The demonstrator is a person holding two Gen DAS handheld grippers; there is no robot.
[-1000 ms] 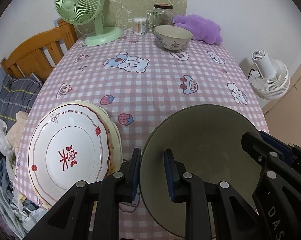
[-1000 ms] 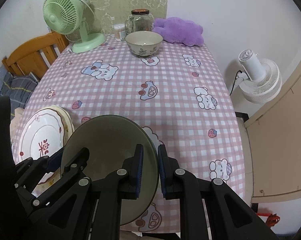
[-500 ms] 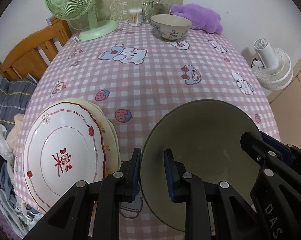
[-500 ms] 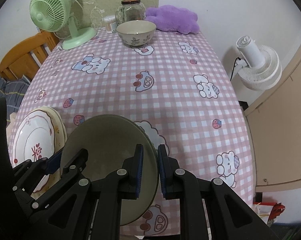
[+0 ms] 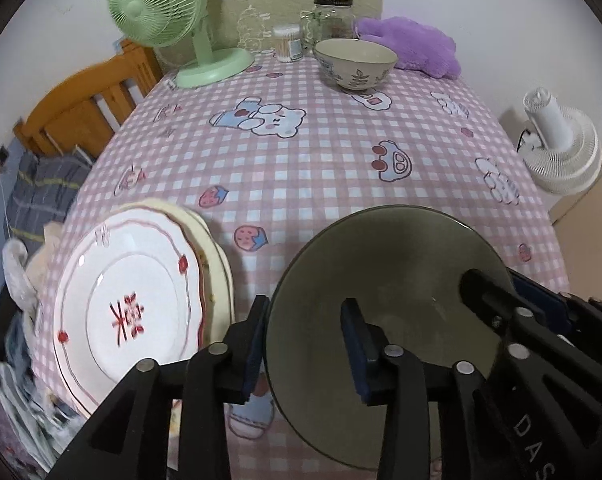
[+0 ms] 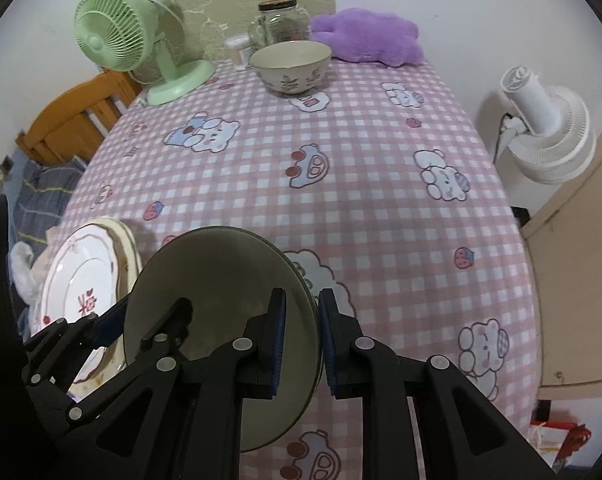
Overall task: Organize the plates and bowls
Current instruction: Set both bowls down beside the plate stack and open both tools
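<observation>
A dark olive bowl [image 5: 389, 292] is held over the near edge of the table by both grippers. My left gripper [image 5: 305, 340] is shut on its left rim. My right gripper [image 6: 303, 336] is shut on its right rim; the bowl also shows in the right wrist view [image 6: 217, 288]. A stack of plates [image 5: 133, 304], topped by a white plate with red marks, lies at the near left, also visible in the right wrist view [image 6: 85, 280]. A cream bowl with a leaf pattern [image 5: 355, 64] stands at the far end of the table [image 6: 287, 66].
A pink checked tablecloth [image 5: 301, 160] covers the table. At the far end stand a green fan [image 5: 173, 20], a glass jar [image 5: 333, 20], a cotton swab box [image 5: 287, 42] and a purple plush [image 5: 413, 46]. A white fan [image 6: 545, 128] stands right of the table, a wooden bed frame [image 5: 85, 112] left.
Both grippers, still holding the olive bowl, have shifted a little, and the views have tilted so the table's far end sits slightly differently. The plates and far bowl have not moved.
</observation>
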